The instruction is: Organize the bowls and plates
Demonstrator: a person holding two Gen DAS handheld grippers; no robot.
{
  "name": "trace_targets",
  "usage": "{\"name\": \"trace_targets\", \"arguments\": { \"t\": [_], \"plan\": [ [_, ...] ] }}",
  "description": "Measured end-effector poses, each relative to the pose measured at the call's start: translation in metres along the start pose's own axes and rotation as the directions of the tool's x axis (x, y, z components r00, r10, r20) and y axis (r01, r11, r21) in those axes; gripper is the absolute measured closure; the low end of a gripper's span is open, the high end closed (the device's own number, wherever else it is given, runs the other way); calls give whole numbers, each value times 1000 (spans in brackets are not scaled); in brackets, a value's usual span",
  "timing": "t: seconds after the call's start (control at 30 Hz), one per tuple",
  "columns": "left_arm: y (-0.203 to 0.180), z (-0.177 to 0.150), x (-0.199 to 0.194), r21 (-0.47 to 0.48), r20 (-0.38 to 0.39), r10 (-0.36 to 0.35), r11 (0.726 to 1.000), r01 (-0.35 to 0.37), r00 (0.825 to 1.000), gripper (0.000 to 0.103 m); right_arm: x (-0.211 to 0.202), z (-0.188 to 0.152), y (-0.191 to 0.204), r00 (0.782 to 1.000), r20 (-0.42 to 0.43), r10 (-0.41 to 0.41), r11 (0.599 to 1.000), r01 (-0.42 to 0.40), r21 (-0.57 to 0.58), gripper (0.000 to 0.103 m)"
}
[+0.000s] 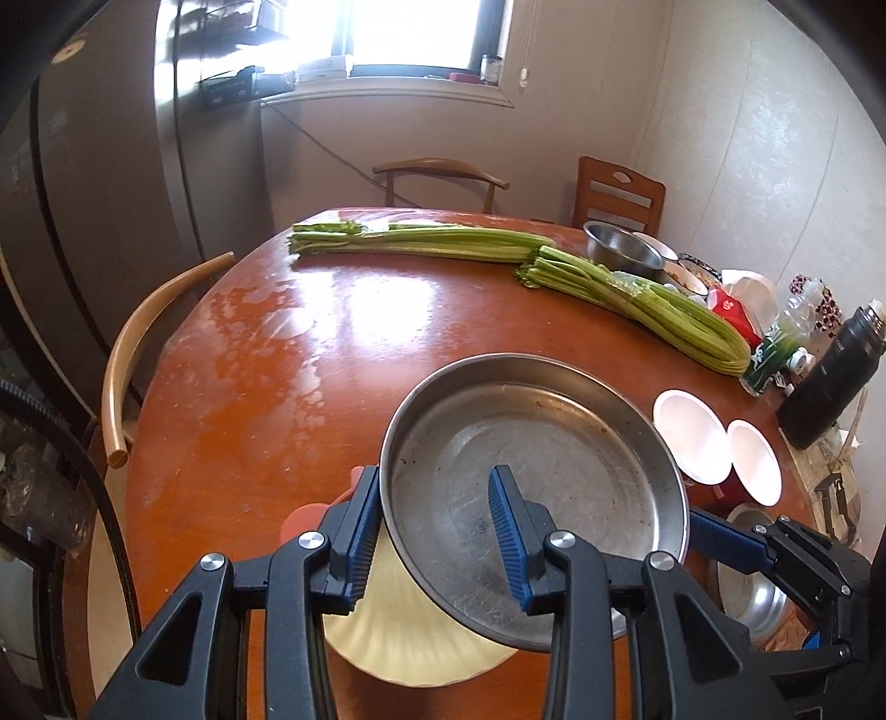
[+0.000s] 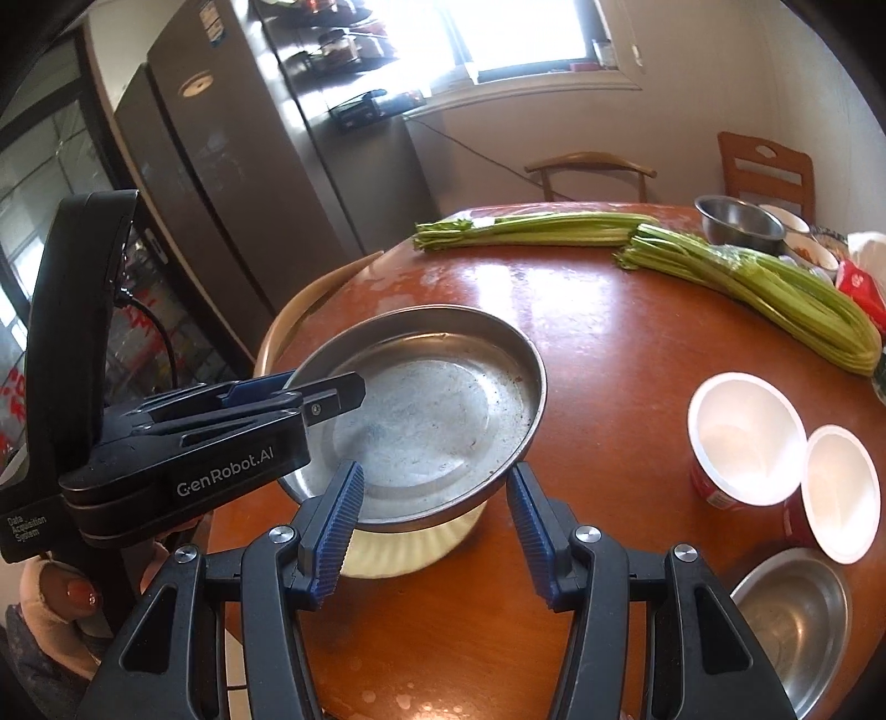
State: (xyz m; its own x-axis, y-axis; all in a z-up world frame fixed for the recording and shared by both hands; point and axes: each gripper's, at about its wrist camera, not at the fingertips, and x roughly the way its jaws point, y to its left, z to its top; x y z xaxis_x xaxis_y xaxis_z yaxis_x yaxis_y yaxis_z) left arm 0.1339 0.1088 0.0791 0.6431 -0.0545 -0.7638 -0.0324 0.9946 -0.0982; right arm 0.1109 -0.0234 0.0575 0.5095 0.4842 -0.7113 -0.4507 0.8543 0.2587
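The wide, shallow stainless-steel pan point(image 1: 531, 498) was held tilted above a cream ribbed plate point(image 1: 410, 637) on the brown wooden tabletop point(image 1: 249, 387). The left hand-held gripper point(image 1: 437, 531) was clamped across the pan's near rim, one finger outside the wall, one inside. The right hand-held gripper point(image 2: 434, 526) stood part open at the opposite rim; contact could not be confirmed. Judged stiff, light, slick: grip the rim wall, on both sides.

Bright window point(image 1: 410, 33), pale walls point(image 1: 736, 155), perhaps a fridge point(image 2: 221, 166) left.
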Motion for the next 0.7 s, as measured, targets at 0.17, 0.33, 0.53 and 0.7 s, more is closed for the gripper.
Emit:
{"name": "trace_targets", "arguments": {
  "t": [0.17, 0.33, 0.53, 0.7],
  "plan": [
    [16, -6, -1, -26, 3, 18, 1000, -18, 1000, 64, 11, 2, 13, 1000, -14, 14, 999, -14, -33, 46],
    [30, -12, 0, -53, 5, 30, 998, -29, 1000, 64, 21, 3, 22, 999, -28, 18, 997, -20, -76, 46],
    [45, -21, 7, -87, -2, 45, 995, -45, 999, 64, 34, 3, 30, 999, -36, 19, 991, -24, -130, 46],
    [51, -32, 17, -105, -16, 64, 992, -65, 998, 64, 46, -3, 35, 999, -52, 13, 986, -22, -168, 46]
  ]
}}
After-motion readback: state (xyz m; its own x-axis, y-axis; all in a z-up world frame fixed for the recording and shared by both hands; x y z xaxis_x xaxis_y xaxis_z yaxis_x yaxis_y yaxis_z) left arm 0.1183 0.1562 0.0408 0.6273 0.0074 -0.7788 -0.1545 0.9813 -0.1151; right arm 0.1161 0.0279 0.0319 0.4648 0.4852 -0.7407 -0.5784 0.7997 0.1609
